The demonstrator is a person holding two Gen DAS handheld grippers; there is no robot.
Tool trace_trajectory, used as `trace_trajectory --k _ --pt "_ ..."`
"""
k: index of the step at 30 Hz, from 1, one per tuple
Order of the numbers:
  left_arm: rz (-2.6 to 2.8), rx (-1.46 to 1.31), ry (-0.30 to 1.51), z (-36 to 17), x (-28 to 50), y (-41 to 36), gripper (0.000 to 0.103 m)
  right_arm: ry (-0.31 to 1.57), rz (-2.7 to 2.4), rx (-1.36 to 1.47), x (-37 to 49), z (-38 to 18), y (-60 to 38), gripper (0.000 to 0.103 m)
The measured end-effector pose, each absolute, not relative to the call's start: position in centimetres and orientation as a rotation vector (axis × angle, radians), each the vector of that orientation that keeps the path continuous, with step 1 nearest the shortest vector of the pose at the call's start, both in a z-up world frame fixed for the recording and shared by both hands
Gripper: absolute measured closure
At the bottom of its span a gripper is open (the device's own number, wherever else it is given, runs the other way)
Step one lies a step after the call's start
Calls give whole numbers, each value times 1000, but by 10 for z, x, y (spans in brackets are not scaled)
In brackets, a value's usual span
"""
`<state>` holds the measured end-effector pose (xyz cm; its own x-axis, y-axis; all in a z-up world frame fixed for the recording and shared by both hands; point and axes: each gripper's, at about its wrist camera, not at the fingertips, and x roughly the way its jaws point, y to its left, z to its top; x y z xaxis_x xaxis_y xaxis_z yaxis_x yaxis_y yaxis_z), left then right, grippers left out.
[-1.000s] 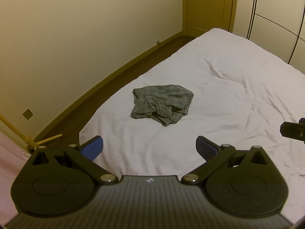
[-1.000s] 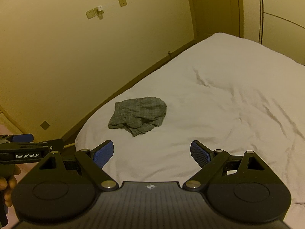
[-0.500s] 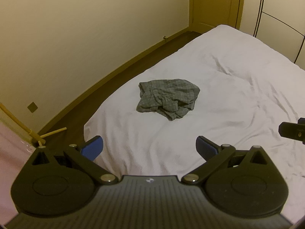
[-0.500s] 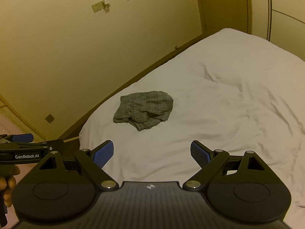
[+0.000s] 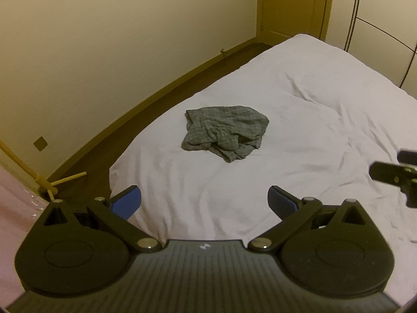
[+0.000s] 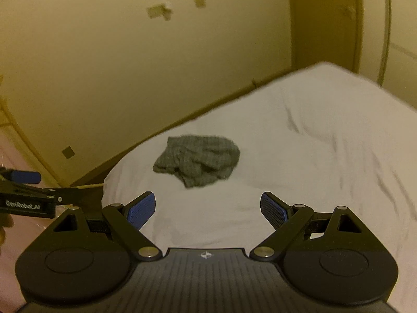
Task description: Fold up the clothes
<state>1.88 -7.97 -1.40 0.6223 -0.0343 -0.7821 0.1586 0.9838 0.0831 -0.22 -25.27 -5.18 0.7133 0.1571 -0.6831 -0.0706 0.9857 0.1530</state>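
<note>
A crumpled grey checked garment (image 5: 226, 131) lies in a heap on the white bed sheet (image 5: 312, 120), near the bed's left edge. My left gripper (image 5: 204, 203) hangs open above the near end of the bed, well short of the garment, nothing between its blue pads. In the right wrist view the same garment (image 6: 198, 159) shows blurred ahead of my right gripper (image 6: 208, 210), which is also open and empty. The left gripper's side (image 6: 24, 198) appears at that view's left edge; the right gripper's tip (image 5: 396, 176) pokes in at the left view's right edge.
A cream wall (image 5: 104, 52) and a strip of dark floor (image 5: 156, 104) run along the bed's left side. A wooden door (image 5: 294, 5) and white wardrobe panels (image 5: 383, 26) stand beyond the far end. A wooden stand's legs (image 5: 52, 182) sit on the floor at left.
Both grippers have moved forward and tilted, so the garment sits lower and larger in view. The right wrist view is now motion-blurred. Both stay open.
</note>
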Motion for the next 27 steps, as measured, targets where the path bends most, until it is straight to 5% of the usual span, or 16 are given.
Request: trace_trajectory --k 9,13,19,27 --pt "-221 246 887 -41 66 -55 1 789 115 135 43 -74 -245 14" --pt "-305 336 851 -67 114 -46 1 807 117 83 79 -95 -229 23" --pt "-504 478 786 -129 202 -47 12 942 119 -32 156 -157 -184 38" --pt "-822 762 727 -229 283 -65 17 1023 226 -269 240 -253 -124 39"
